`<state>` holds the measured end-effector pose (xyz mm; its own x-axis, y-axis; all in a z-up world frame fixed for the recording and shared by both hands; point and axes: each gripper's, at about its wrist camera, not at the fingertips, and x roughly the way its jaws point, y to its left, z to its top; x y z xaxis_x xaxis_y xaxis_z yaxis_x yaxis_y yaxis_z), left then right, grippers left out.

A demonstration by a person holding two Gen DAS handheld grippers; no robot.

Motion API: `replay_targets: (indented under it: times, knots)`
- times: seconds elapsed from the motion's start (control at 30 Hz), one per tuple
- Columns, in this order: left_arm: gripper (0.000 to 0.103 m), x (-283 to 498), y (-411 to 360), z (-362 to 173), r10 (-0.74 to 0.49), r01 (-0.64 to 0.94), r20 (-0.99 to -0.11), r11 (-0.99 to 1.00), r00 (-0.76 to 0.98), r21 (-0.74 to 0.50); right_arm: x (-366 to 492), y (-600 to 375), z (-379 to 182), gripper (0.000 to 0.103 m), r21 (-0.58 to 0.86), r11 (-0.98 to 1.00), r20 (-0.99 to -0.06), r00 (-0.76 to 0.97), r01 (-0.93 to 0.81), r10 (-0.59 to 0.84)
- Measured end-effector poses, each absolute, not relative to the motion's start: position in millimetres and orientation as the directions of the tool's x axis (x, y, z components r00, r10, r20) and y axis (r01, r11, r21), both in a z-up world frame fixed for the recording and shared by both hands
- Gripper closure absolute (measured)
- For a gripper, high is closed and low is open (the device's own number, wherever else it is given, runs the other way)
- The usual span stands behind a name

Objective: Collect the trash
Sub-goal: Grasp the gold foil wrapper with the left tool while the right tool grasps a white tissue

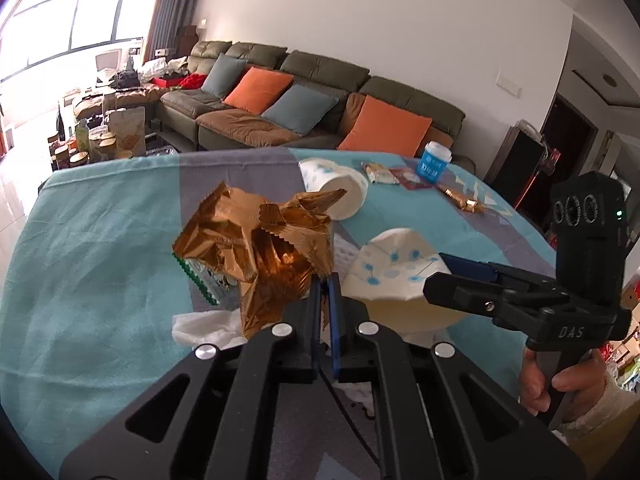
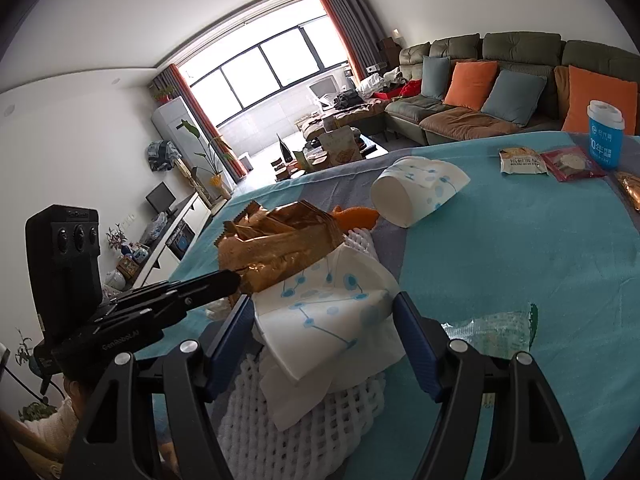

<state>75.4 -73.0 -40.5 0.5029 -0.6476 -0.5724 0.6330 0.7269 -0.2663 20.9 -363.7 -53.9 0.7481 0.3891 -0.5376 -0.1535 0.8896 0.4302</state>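
Note:
My left gripper (image 1: 325, 280) is shut on a crumpled gold foil wrapper (image 1: 264, 248), pinching its lower edge and holding it just above the teal tablecloth (image 1: 100, 240). The right wrist view shows the same left gripper (image 2: 232, 278) coming in from the left with its tip on the gold foil wrapper (image 2: 280, 248). My right gripper (image 2: 322, 304) is closed on a squashed white paper cup with blue dots (image 2: 332, 312), a blue pad against each side. In the left wrist view this paper cup (image 1: 396, 272) sits in my right gripper (image 1: 438, 274), which a hand grips.
A second paper cup (image 2: 416, 192) lies on its side further back. Snack packets (image 2: 522, 160), a blue lidded cup (image 2: 606, 134) and a small gold wrapper (image 1: 460, 198) lie at the far right. White foam netting (image 2: 300, 420), a tissue (image 1: 204, 326) and a green-edged packet (image 2: 500, 328) lie near.

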Motion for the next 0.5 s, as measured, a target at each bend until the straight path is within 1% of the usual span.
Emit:
replay_targets:
  times: [0.1, 0.27, 0.5]
  knots:
    - [0.102, 69.3, -67.8, -28.8, -0.658, 0.641, -0.545, 0.722, 0.520, -0.260, 19.0, -363.4, -47.3, 0.034, 0.431, 0.889, -0.527, 0.756, -0.157, 0.389]
    - [0.102, 56.7, -51.5, -11.9, -0.670, 0.642, -0.505, 0.720, 0.545, -0.262, 18.2, -358.1, -35.4, 0.035, 0.431, 0.885, -0.511, 0.761, -0.176, 0.400]
    - [0.102, 41.3, -17.2, 1.3, -0.662, 0.615, -0.472, 0.738, 0.582, -0.278, 16.6, -340.4, -25.1, 0.035, 0.433, 0.875, -0.494, 0.755, -0.215, 0.430]
